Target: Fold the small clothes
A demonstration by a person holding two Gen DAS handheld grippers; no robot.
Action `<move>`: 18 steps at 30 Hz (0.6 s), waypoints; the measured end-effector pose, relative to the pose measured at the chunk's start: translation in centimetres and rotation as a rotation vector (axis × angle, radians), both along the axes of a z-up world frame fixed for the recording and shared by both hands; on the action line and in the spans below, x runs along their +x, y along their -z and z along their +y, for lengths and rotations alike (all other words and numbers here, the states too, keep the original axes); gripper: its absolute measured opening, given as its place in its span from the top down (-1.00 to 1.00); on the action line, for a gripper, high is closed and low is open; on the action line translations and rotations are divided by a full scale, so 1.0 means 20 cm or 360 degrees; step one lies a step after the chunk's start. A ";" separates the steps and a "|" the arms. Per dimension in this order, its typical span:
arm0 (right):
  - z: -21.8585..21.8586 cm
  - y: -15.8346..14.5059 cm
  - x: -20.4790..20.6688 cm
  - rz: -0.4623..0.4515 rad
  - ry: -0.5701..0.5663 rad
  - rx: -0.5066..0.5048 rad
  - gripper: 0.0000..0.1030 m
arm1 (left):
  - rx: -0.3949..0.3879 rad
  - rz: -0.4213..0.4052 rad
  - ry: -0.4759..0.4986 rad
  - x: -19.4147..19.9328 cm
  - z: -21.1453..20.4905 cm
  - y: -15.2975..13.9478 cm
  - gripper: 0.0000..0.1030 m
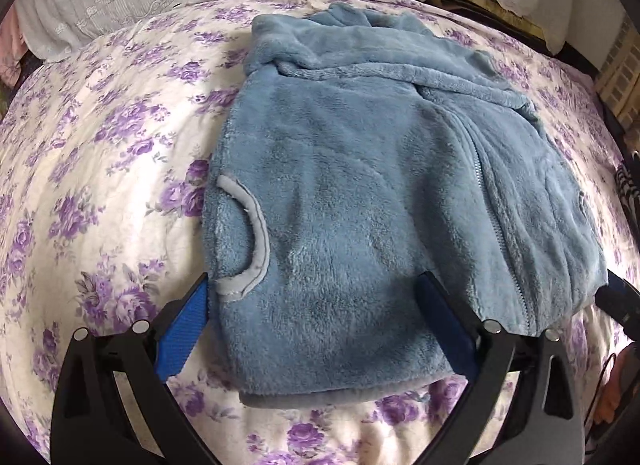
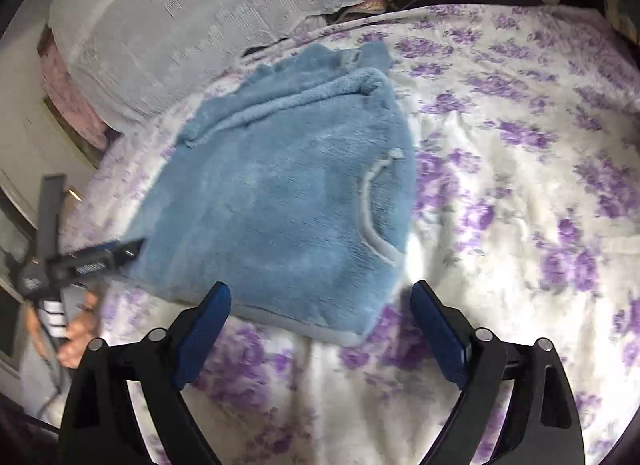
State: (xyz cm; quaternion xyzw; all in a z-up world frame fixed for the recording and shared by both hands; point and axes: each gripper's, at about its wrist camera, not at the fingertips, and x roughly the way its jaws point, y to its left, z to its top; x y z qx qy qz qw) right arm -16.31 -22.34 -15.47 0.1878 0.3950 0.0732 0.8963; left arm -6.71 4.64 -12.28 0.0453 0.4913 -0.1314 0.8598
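Fleece jacket (image 1: 360, 169) between spread left gripper (image 1: 320, 305) fingers; right gripper (image 2: 320, 317) apart, near hem.

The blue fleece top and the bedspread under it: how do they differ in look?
The blue fleece top is one plain colour; the bedspread is white with purple flowers. The top looks thick and fuzzy, with a zip and grey trim; the bedspread looks smoother. The top is bunched at its far end; the bedspread lies spread. Both are soft cloth.

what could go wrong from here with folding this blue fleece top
1. The left gripper straddles the thick fleece top with open jaws; closing there may pinch only some layers, so the fold slips.
2. The sleeve lies loosely bunched across the top and could fall open.
3. The right gripper, open at the hem, may snag the floral bedspread.
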 end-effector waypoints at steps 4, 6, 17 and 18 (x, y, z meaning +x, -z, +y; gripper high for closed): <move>-0.04 0.02 0.00 -0.0011 0.0011 0.0080 -0.33 | -0.0109 0.0040 0.0007 0.01 0.04 0.00 -0.64; -0.08 0.03 0.00 -0.0001 0.0034 0.0162 -0.22 | -0.0108 0.0025 0.0025 0.00 0.05 -0.01 -0.49; -0.12 0.05 0.01 -0.0007 0.0047 0.0221 -0.16 | -0.0286 0.0113 0.0025 0.01 0.18 0.02 -0.36; -0.12 0.05 0.01 -0.0011 0.0050 0.0230 -0.15 | -0.0300 0.0104 0.0027 0.00 0.18 0.01 -0.27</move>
